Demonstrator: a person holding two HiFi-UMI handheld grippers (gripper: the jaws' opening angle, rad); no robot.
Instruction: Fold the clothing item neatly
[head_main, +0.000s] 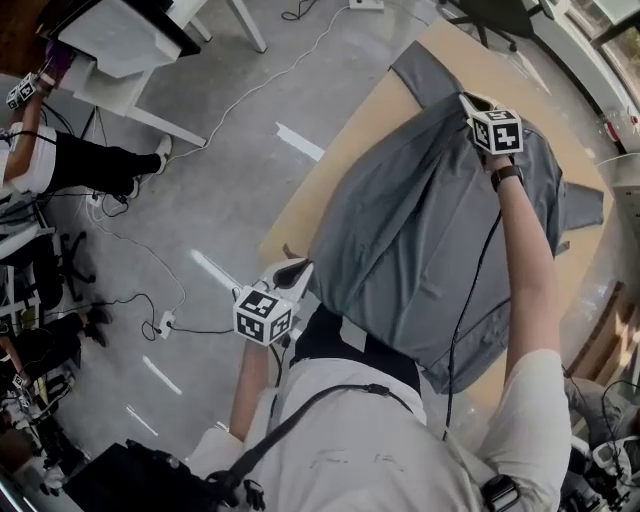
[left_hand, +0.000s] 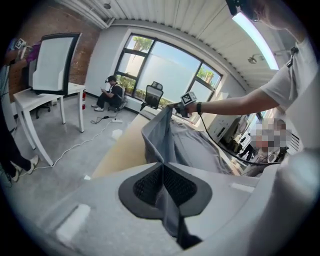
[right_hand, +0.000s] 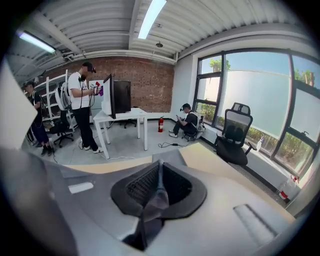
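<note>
- Grey shirt (head_main: 430, 230), held up off a tan counter (head_main: 300, 210) and stretched between two hand-held tongs; its middle sags in a broad fold; one sleeve (head_main: 425, 65) lies on the counter's far end; the lower part drapes toward the person's body at the near edge
- Left tongs (head_main: 290, 275), at the near-left edge of the shirt; the left gripper view shows the ribbed pads clenched on a thin pleat of grey cloth, which runs out toward the other hand
- Right tongs (head_main: 475, 105), at the far side, on an outstretched arm; the right gripper view shows the pads likewise clamped on a narrow pinch of the same cloth, with a tail hanging below them
- Judged stage: the shirt is gripped at two points along one side, ready to be carried across and laid down as a fold; no fold is yet made
- Risk: each grip holds only a small pinch, so the cloth's weight or a sharp pull could drag it free from one side
- Risk: the draped part near the body hangs past the counter's edge; it could slide to the floor (head_main: 200, 200) or bunch up
- Risk: the sleeve lying loose may tuck under crookedly, leaving an uneven fold
</note>
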